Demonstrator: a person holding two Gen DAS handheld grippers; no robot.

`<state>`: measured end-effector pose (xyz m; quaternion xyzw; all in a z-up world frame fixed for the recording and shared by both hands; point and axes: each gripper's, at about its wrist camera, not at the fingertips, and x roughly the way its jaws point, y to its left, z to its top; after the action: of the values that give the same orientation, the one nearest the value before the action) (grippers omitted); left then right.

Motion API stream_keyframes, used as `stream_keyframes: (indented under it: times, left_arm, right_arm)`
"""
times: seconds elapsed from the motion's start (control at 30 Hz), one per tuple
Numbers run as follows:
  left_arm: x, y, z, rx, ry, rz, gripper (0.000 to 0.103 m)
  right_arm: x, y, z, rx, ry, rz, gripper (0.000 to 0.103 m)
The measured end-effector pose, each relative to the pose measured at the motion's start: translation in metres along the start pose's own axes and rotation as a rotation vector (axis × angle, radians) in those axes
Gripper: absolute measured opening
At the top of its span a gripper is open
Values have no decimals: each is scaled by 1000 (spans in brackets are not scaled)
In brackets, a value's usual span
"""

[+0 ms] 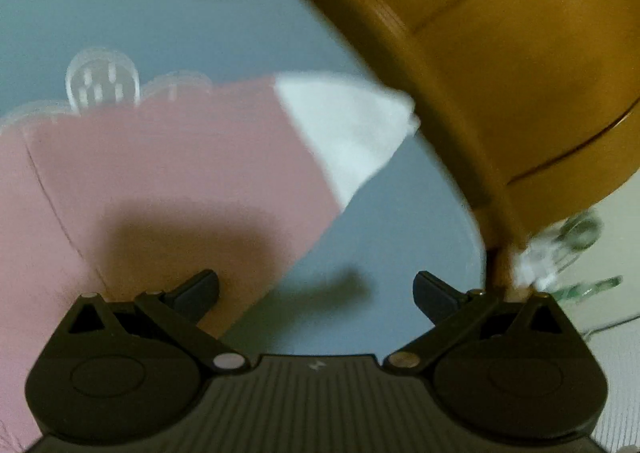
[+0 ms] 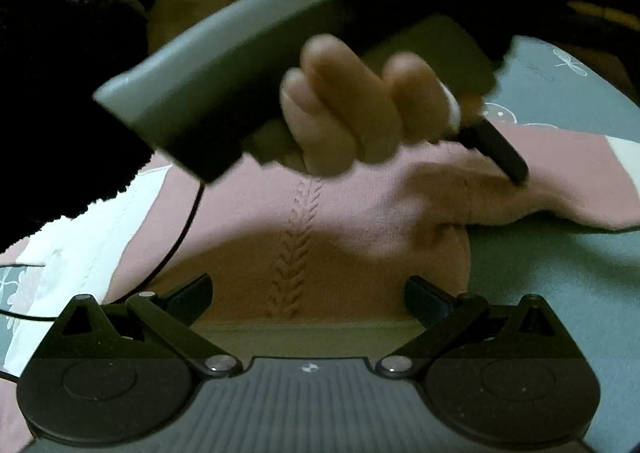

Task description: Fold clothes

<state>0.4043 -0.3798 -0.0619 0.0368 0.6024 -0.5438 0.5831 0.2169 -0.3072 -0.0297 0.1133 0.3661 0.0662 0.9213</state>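
Observation:
A pink knit sweater (image 2: pixel 304 213) with a cable pattern down its middle lies spread on the blue-grey tablecloth (image 2: pixel 540 265). My right gripper (image 2: pixel 308 291) hovers open over its lower body, empty. In the left wrist view the sweater (image 1: pixel 168 165) shows a pink panel with a white end (image 1: pixel 352 125). My left gripper (image 1: pixel 316 289) is open above the pink edge, with nothing between its fingers. The right wrist view shows a hand (image 2: pixel 344 109) around the left gripper's grey handle (image 2: pixel 216 85). One dark finger (image 2: pixel 500 155) of it points down at the pink sleeve (image 2: pixel 560 181).
Brown wooden furniture (image 1: pixel 500 53) curves along the table's right edge. Clear plastic shapes (image 1: pixel 102 81) show behind the sweater. A black fuzzy sleeve (image 2: pixel 60 93) and a thin black cable (image 2: pixel 176 237) cross the left side. White fabric (image 2: pixel 80 241) lies at the sweater's left.

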Motion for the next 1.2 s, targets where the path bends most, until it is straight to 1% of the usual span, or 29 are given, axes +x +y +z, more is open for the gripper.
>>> stream_keyframes:
  times: [0.17,0.23,0.27,0.4,0.83,0.9,1.0,1.1,1.2]
  left_arm:
    - [-3,-4,6,12,16,-38,102]
    - [-13,-4,2,24,-7,-66,102]
    - [-15,-2,0,22,-11,-64,102]
    - [-3,5,-1,-6,19,-46,102]
    - [30,-37,41,154,38,-35,102]
    - [46,-40,49,169,45,-34,102]
    - [68,-42,57,157,66,-40,102]
    - [72,-56,66,186,77,-37,102]
    - [78,-70,78,220,61,-51,102]
  right_arm:
    - [1,3,-2,-23,11,-13,103]
    - [1,4,-2,-31,13,-17,103]
    - [1,4,-2,-30,14,-15,103]
    - [0,2,-1,-21,13,-10,103]
    - [-3,0,2,-24,19,-14,103]
    - [-2,2,4,-34,22,-20,103]
    - [-2,-1,7,-38,24,-20,103]
    - [-4,-5,9,-37,26,-15,103]
    - [-4,-8,11,-32,29,-8,103]
